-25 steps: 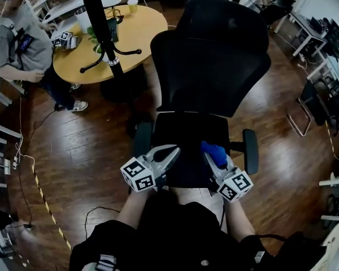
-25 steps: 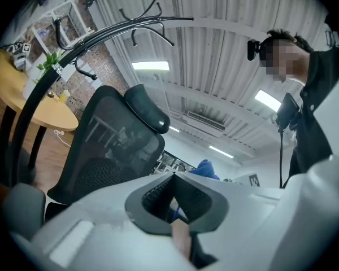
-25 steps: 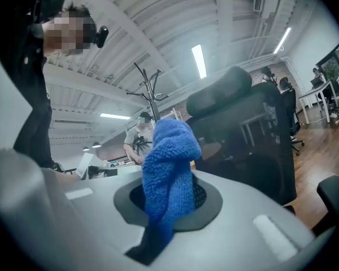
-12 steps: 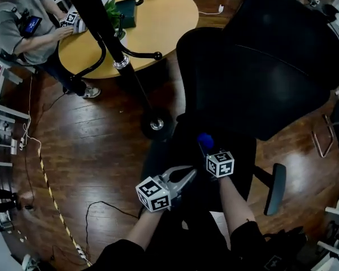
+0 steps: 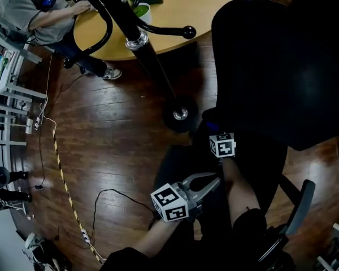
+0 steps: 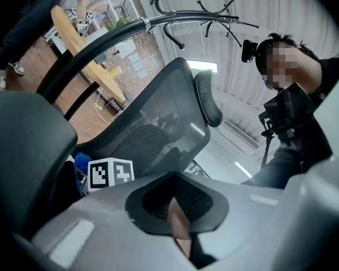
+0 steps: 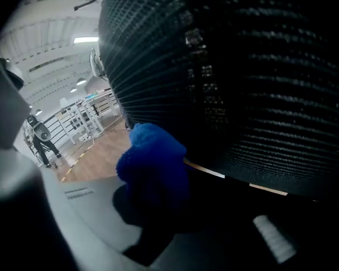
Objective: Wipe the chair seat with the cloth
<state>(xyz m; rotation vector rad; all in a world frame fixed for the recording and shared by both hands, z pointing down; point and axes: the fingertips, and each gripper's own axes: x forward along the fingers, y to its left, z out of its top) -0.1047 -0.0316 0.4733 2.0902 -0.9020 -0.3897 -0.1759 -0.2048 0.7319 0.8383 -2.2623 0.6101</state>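
The right hand-held gripper [image 7: 155, 202] is clamped on a fluffy bright blue microfibre cloth [image 7: 152, 162]. The cloth is bunched into a soft, rounded wad with a nubbly pile, and it bulges up out of the jaws. It sits low at the rear of the dark seat [image 5: 257, 162] of the black office chair [image 5: 282, 66], just beside the ribbed mesh backrest that looms over it. I cannot tell whether the cloth touches the seat itself. From the left gripper view only a small edge of the blue shows, next to the right gripper's marker cube.

The left hand-held gripper [image 5: 214, 179] hangs lower, near the front of the seat, with its grey jaws brought together and nothing between them.

Beyond the chair, a black coat stand pole [image 5: 141, 38] rises from the dark wooden floor [image 5: 101, 129]. A person in a grey shirt [image 5: 28, 10] sits at a round wooden counter [image 5: 181, 10].
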